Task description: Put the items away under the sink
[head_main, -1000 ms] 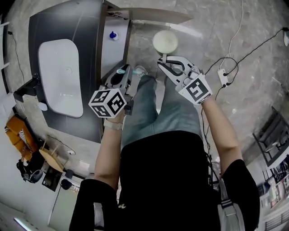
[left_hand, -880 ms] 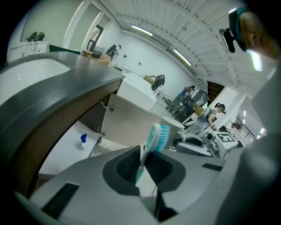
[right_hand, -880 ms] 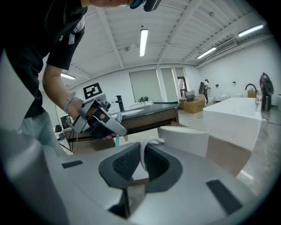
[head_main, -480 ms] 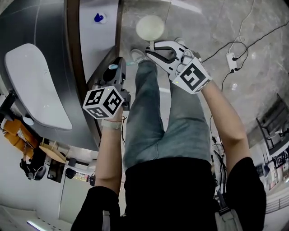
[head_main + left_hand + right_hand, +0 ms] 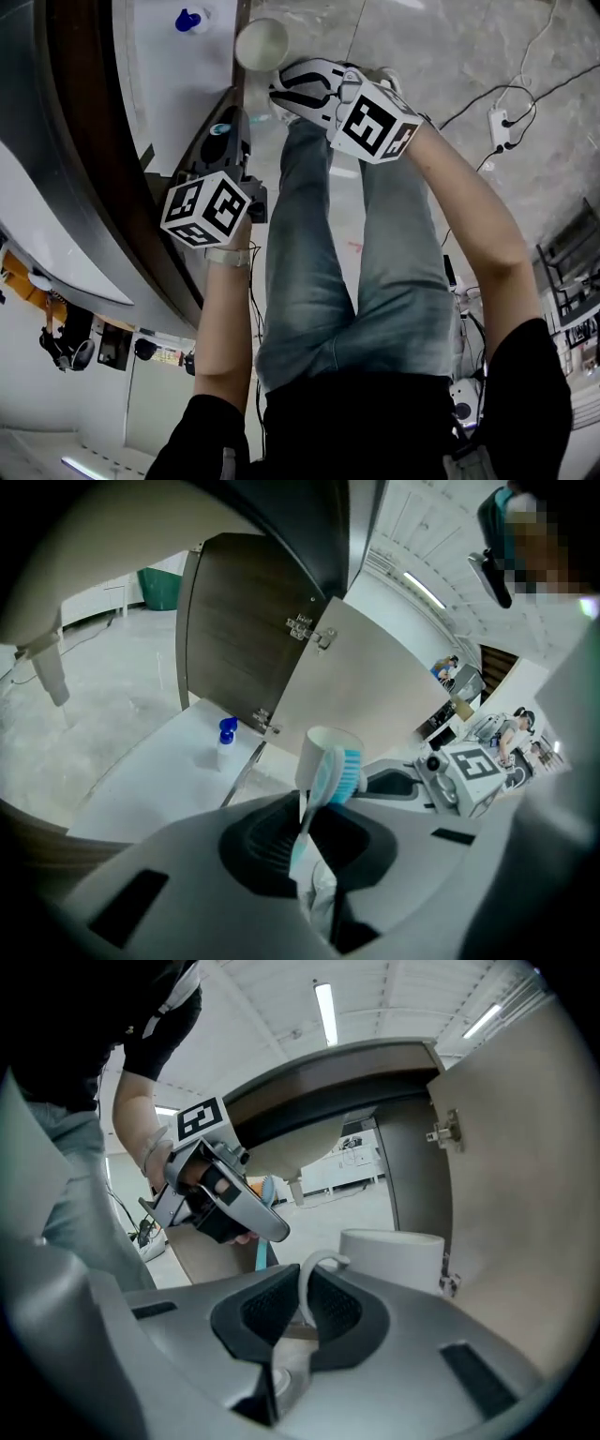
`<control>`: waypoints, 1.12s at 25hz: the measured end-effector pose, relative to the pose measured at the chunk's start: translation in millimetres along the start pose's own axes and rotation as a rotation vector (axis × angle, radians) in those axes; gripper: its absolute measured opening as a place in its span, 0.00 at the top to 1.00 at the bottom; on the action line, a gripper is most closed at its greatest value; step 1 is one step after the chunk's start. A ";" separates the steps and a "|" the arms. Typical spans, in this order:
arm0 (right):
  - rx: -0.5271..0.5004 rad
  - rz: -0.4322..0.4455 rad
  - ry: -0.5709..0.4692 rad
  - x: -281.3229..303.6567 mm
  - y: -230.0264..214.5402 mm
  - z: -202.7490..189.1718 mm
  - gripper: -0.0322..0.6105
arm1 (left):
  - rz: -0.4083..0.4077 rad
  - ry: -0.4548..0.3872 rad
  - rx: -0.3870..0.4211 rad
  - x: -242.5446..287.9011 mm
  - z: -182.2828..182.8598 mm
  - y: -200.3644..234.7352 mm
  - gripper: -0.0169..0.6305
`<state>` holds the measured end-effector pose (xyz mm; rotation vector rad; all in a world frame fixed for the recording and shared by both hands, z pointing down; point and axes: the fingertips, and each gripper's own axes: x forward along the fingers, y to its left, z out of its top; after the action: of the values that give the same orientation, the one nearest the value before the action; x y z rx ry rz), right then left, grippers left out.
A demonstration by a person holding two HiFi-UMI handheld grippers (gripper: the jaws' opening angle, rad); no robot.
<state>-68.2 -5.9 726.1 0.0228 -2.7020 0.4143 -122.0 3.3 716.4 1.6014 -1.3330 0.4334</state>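
Toothbrush [image 5: 330, 772], likely light and slippery, pinched low on its handle by left claw [image 5: 305, 846]; mug [image 5: 392, 1252], probably breakable, handle clamped in right claw [image 5: 300, 1312], just outside cabinet [image 5: 234, 639].

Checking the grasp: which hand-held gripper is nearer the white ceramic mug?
Right. The right hand-held gripper grips the white ceramic mug; the left hand-held gripper, holding a teal toothbrush, is beside it.

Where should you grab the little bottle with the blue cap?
Probably round the white body of the bottle, just under its blue cap, coming in level from the open front of the white shelf. It stands upright and alone there, so jaws should fit either side.
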 end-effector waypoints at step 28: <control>-0.143 0.383 0.117 181.1 -22.0 -114.5 0.88 | 0.037 -0.035 -0.061 60.6 -36.4 61.9 0.91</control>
<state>-188.1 14.4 903.8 -0.5489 -2.6082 0.3175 -146.0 4.8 807.3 1.5424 -1.3919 0.3851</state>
